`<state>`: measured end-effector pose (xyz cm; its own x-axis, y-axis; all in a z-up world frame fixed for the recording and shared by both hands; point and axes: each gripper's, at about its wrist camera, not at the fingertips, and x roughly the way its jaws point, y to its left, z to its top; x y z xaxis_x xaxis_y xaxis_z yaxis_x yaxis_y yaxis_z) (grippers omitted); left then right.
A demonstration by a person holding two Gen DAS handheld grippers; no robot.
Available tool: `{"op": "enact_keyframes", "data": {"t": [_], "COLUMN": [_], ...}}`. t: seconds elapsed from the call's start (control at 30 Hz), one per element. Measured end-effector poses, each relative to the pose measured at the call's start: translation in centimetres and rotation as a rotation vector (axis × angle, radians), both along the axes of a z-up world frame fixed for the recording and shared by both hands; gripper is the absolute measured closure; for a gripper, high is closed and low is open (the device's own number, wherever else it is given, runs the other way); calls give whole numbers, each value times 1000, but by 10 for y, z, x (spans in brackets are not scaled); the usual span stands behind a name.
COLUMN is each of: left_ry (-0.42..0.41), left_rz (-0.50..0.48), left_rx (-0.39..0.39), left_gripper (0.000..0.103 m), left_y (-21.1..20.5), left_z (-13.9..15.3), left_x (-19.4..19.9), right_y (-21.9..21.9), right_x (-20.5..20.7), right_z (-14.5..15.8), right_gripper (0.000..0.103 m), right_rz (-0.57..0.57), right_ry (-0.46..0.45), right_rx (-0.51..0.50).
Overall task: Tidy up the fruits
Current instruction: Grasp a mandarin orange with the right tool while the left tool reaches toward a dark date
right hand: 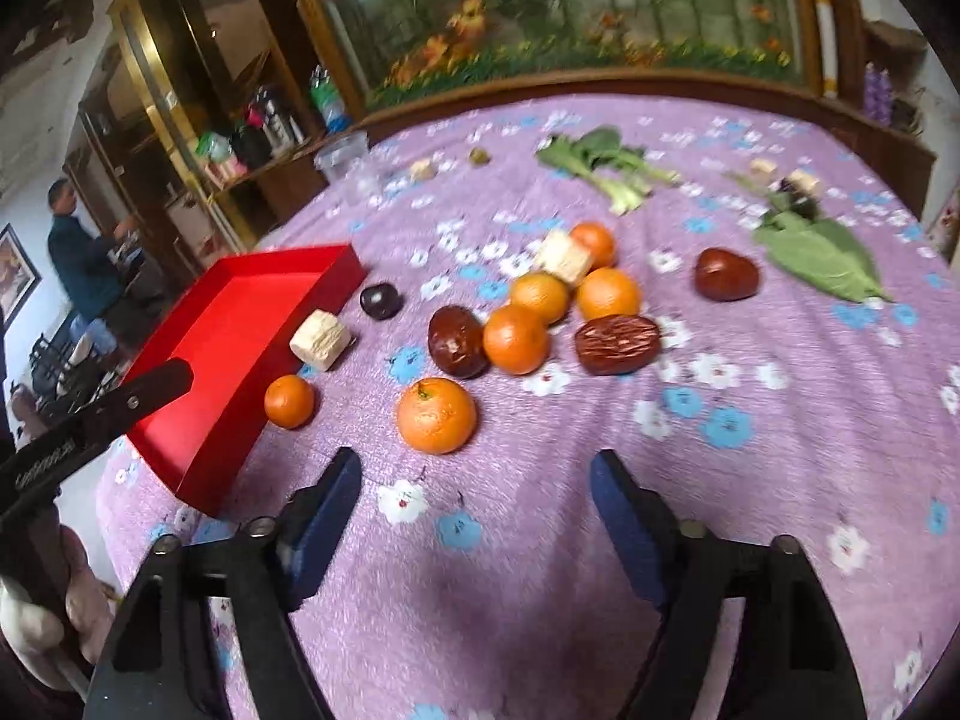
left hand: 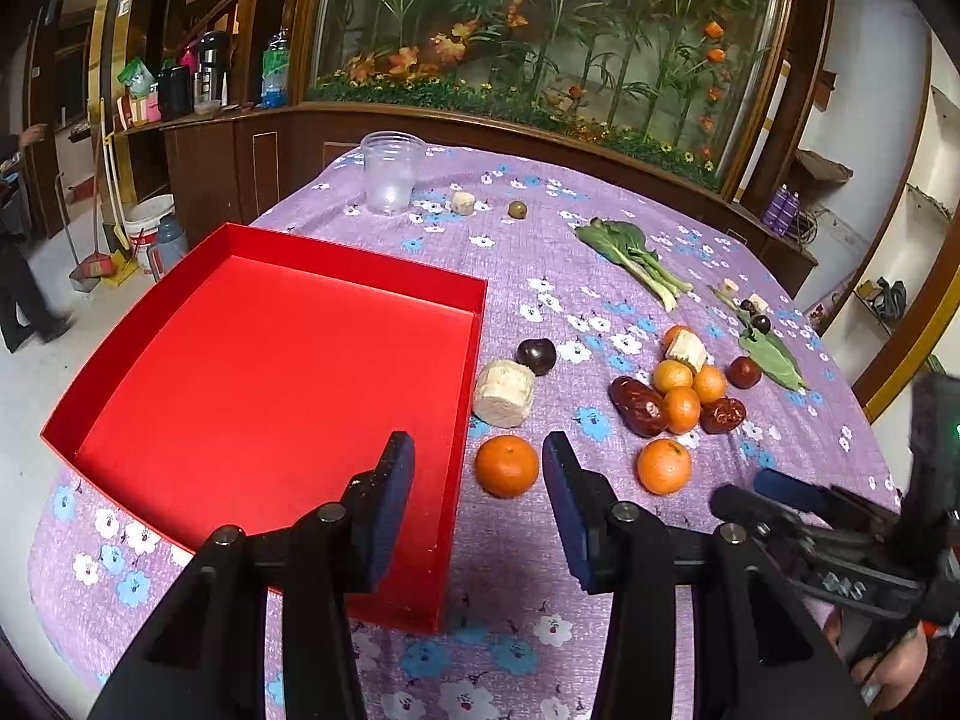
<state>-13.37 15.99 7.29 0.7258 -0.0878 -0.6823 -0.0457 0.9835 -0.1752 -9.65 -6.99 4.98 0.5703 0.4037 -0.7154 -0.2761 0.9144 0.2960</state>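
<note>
At the left of the left wrist view, the red tray (left hand: pixel 270 372) lay bare on the purple flowered tablecloth (left hand: pixel 540 630); no fruit showed inside it, so by that evidence the sorting had not yet begun.

At the bottom centre of that view, the left gripper (left hand: pixel 478 480) hung with its jaws apart and nothing between them, its left finger over the tray's right edge. Just beyond its tips, close to the tray's right wall, sat the nearest mandarin (left hand: pixel 507 466), with a pale cut chunk (left hand: pixel 503 393) and a dark plum (left hand: pixel 536 356) above it.

Right of centre, the rest was loose on the cloth: a second mandarin (left hand: pixel 664 466) low down, then a tight cluster of small oranges (left hand: pixel 681 393) touching two wrinkled red dates (left hand: pixel 639 405), and a rounder red fruit (left hand: pixel 744 371) by a green leaf (left hand: pixel 774 354). Leafy greens (left hand: pixel 630 255) and a clear plastic cup (left hand: pixel 391 171) stood toward the top of the frame.

In the right wrist view, somewhat blurred, the right gripper (right hand: pixel 476 477) was likewise wide open and empty at the bottom centre, the larger mandarin (right hand: pixel 436 416) just ahead of it and slightly left.

Judged from this, every fruit was left to move, the nearest mandarin looking the likeliest first pick.
</note>
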Motion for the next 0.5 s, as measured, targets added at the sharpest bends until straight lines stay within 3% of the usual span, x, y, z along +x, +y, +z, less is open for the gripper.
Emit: {"op": "enact_keyframes", "data": {"t": [0.33, 0.5], "left_ry": [29, 50], "left_rz": [20, 17], "left_rx": [189, 228], "left_gripper": [59, 56], "left_y": [-18, -21], "left_z": [-11, -14], "left_x": [13, 17], "right_y": [31, 49], "right_x": [31, 39], "right_z": [-11, -19], "right_gripper": [27, 35], "right_rz": [66, 99], "right_ry": [44, 52], "right_rx": [-76, -128]}}
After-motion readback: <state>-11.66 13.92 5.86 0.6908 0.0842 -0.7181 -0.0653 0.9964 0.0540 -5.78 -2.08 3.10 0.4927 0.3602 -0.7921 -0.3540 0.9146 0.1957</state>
